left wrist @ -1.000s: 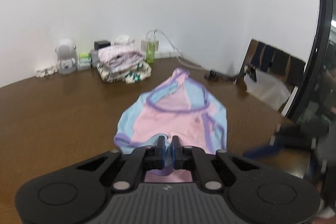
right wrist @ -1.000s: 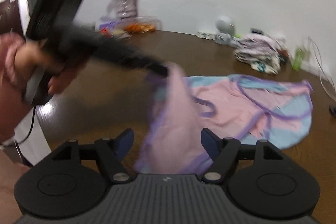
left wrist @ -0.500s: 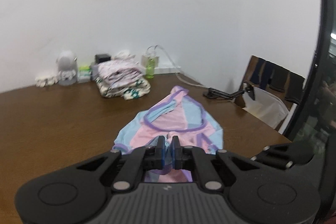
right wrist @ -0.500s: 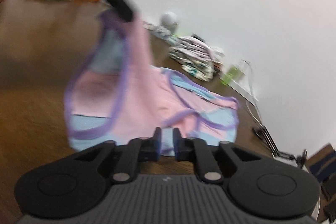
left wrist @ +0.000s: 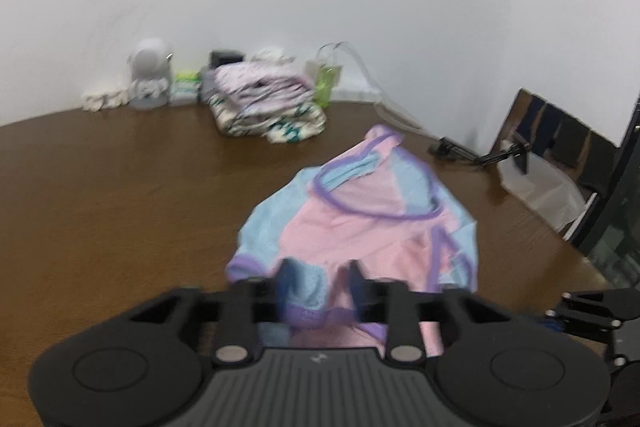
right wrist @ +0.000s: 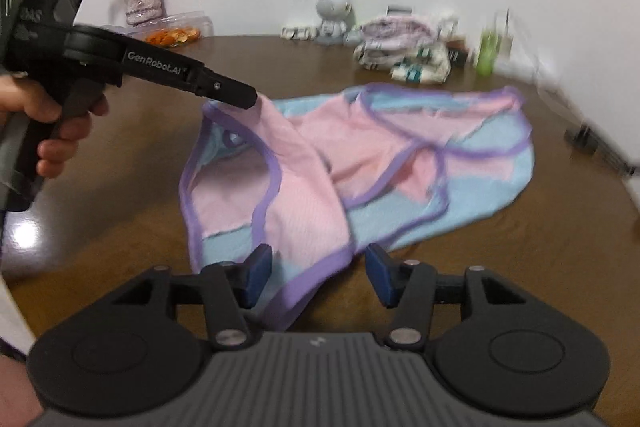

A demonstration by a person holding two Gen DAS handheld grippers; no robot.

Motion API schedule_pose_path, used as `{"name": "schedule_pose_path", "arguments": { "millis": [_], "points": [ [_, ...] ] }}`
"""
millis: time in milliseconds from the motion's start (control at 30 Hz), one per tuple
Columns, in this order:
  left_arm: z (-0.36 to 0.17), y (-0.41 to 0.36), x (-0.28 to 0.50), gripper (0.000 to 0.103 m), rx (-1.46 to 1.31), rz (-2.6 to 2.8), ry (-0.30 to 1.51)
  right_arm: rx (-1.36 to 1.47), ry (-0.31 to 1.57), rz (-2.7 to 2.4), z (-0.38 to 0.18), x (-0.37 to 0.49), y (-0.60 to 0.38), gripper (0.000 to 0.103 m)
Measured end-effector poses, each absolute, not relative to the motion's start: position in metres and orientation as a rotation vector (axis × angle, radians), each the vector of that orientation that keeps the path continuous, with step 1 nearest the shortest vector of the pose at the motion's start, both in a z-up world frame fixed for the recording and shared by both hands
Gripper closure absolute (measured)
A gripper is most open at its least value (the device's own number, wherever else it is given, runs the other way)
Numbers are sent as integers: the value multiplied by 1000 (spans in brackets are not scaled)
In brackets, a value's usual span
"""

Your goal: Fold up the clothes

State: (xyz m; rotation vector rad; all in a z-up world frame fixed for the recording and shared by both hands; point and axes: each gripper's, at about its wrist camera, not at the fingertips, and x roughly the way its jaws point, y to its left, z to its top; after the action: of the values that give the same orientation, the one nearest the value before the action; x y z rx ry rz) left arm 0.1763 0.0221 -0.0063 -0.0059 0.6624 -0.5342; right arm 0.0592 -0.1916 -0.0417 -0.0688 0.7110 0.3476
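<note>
- Garment (right wrist: 384, 155) – a pink and pale-blue top with purple trim – lies mostly spread on the brown table (right wrist: 120, 187). Its near edge is lifted towards both of my tools.
- Nearest in the right wrist view, my right gripper (right wrist: 320, 277) now has its jaws wide. Half a second ago they were pinched together on the cloth. The purple hem now hangs loose between the blue pads, and neither pad presses on it.
- In the left wrist view, my left gripper (left wrist: 322, 283) has also parted its jaws, which were closed on the fabric a moment ago. A bunch of blue and purple cloth sits in the gap. The frame is blurred, so I cannot tell whether either pad touches it.
- Seen from the right side, the left gripper's tip meets a raised pink flap, which drapes down from it. My hand (right wrist: 52, 123) grips its handle at the left edge.
- My reading – both tools are letting go together, so the lifted flap should settle onto the body of the top and finish this fold. The flap looks rumpled and may want smoothing before the next fold.
- Further back, a stack of folded clothes (left wrist: 264, 107) sits near the wall, well apart from the top.
- Beside the stack stands a small white figure (left wrist: 149, 75).
</note>
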Motion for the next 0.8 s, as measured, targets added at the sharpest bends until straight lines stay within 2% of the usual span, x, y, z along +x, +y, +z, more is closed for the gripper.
{"name": "schedule_pose_path", "arguments": {
  "millis": [33,133,267,333,400,633,700,733,800],
  "points": [
    [-7,27,176,55,-6,-530,661,-48,723,353,-44,57,-195,50],
    [-8,38,169,52,26,-561,657,38,754,375,-49,54,-205,52],
    [-16,31,157,52,198,-603,664,139,762,433,-52,58,-211,66],
    [-22,22,153,52,295,-582,657,148,761,443,-52,62,-209,78],
    [-29,16,155,52,361,-546,639,180,756,459,-55,66,-210,99],
    [-42,-3,169,54,583,-467,567,386,664,460,-44,70,-252,101],
    [-42,-9,175,80,586,-490,583,405,647,433,-40,70,-266,101],
    [-41,-13,177,102,587,-501,593,413,638,419,-38,70,-273,101],
    [-35,-21,172,102,578,-518,564,386,640,345,-37,71,-286,101]
  ]
}}
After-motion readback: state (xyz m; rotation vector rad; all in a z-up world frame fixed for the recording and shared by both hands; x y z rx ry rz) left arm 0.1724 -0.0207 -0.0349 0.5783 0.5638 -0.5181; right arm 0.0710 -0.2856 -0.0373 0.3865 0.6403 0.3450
